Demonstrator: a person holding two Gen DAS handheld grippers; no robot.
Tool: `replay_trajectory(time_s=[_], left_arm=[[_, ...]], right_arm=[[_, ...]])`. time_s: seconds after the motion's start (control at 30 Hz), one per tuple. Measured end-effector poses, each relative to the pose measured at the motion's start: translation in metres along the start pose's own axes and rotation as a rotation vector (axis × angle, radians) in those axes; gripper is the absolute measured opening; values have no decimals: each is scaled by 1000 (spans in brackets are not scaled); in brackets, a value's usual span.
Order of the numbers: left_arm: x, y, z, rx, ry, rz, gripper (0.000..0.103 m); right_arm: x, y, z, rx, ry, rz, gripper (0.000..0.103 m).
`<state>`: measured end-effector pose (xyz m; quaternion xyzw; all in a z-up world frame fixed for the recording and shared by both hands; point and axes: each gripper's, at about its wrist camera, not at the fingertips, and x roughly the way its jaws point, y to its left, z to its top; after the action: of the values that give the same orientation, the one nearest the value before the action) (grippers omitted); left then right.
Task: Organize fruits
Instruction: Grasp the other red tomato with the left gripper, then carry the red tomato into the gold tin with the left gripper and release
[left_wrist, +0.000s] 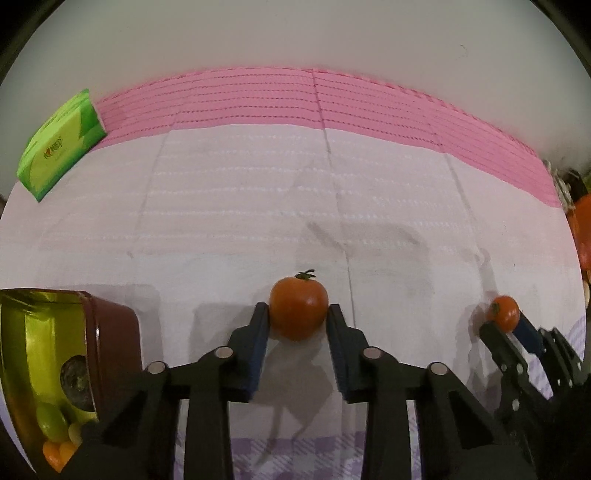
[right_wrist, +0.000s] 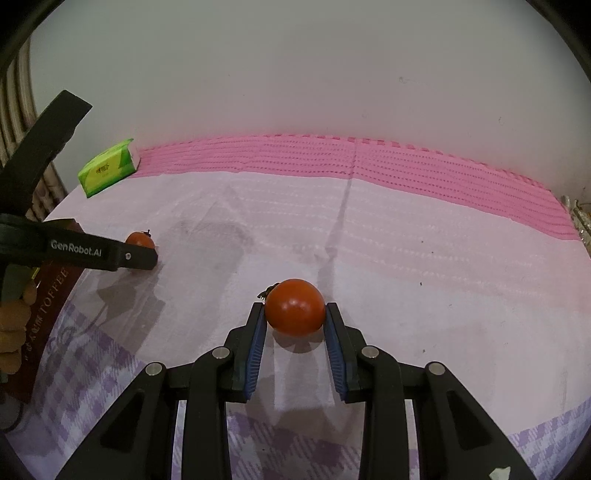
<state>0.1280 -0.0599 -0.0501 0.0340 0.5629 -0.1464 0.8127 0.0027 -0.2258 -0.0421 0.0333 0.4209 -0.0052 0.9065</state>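
The left gripper (left_wrist: 298, 314) has its fingers squeezed on a small tomato (left_wrist: 298, 308) on the table (left_wrist: 221, 221). The right gripper (right_wrist: 295, 314) pinches another tomato (right_wrist: 294, 307). A tin (left_wrist: 110, 332) of fruit sits near left.

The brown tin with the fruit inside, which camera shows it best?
The left wrist view. There the tin sits at the lower left with its gold inside open to the camera, showing green and orange fruit. The right wrist view catches only a strip of its brown side with lettering, behind the left tongs.
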Motion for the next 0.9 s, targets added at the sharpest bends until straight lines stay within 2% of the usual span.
replay_trajectory(time_s=[0.1,0.23,0.37,0.57,0.9], left_arm=[[-15,0,-8,8,-25,-18,31],[-51,-2,-26,49,-88,1,31],[-75,6,-44,38,-101,8,31],[-108,25,-72,-1,-130,38,31],[-143,87,-106,-137,-163,111,31]], right_arm=[[2,-2,0,12,10,-5,29],[4,0,2,6,14,-17,29],[4,5,2,-17,6,-32,29],[3,5,1,-15,4,-59,29],[2,7,1,-27,1,-80,29]])
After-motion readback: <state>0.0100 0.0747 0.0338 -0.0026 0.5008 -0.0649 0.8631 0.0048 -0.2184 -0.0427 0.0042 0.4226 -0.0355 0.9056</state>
